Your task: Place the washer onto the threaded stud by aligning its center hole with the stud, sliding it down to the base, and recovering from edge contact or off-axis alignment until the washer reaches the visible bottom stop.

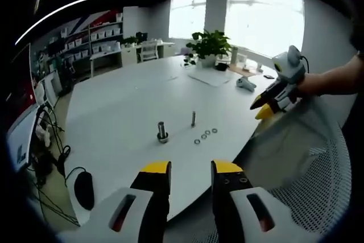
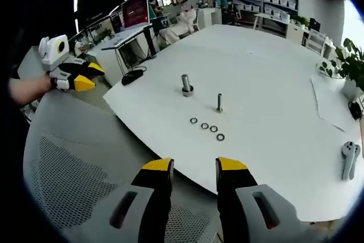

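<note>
The left claw [image 1: 190,176] and right claw [image 2: 194,173] gape with nothing between their jaws, held off the table's [image 2: 267,72] near edge; the four washers [image 2: 206,128], tiny rings with holes barely discernible, lie in a row just before the thin stud [image 2: 219,102]; a thicker bolt [image 2: 186,84] stands nearby.

Four washers [image 2: 206,128] lie in a row on the table [image 2: 273,78] — two studs [image 2: 219,102] just behind.
</note>
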A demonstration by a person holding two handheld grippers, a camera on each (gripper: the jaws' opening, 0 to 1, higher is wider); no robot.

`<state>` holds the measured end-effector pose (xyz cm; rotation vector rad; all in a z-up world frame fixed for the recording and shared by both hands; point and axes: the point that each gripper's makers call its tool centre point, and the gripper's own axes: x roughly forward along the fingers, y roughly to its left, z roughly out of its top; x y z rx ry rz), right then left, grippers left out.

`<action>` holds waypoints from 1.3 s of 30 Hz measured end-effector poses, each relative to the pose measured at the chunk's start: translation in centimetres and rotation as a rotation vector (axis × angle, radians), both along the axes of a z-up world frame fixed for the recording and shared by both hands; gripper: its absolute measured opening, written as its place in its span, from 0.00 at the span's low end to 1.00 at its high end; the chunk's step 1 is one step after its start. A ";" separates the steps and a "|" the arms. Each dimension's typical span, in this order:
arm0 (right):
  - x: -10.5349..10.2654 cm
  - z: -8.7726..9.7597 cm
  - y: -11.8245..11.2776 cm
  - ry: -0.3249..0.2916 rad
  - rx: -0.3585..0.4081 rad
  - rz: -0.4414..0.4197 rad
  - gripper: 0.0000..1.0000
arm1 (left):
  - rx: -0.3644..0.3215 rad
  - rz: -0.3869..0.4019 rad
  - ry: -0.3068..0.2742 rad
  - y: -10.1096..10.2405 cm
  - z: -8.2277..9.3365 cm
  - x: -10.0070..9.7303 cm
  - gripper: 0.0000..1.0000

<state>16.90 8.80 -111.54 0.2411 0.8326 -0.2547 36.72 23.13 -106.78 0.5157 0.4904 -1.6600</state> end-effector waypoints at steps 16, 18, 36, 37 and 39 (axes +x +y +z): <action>3.7 -2.5 -5.3 -0.035 -0.004 0.087 0.32 | 0.018 0.033 -0.031 0.2 -0.5 0.9 0.23; 3.9 -3.5 -5.4 -0.017 -0.005 0.125 0.32 | 0.010 0.047 -0.030 0.2 -0.4 1.2 0.23; 5.5 -7.5 -6.5 0.029 0.006 0.228 0.32 | 0.066 0.101 -0.026 0.6 -1.2 1.6 0.22; 5.7 -7.9 -6.5 0.032 0.010 0.232 0.32 | 0.071 0.101 -0.029 0.6 -1.2 1.6 0.22; 5.6 -8.4 -6.6 0.047 0.007 0.251 0.32 | 0.080 0.099 -0.031 0.6 -1.4 1.6 0.22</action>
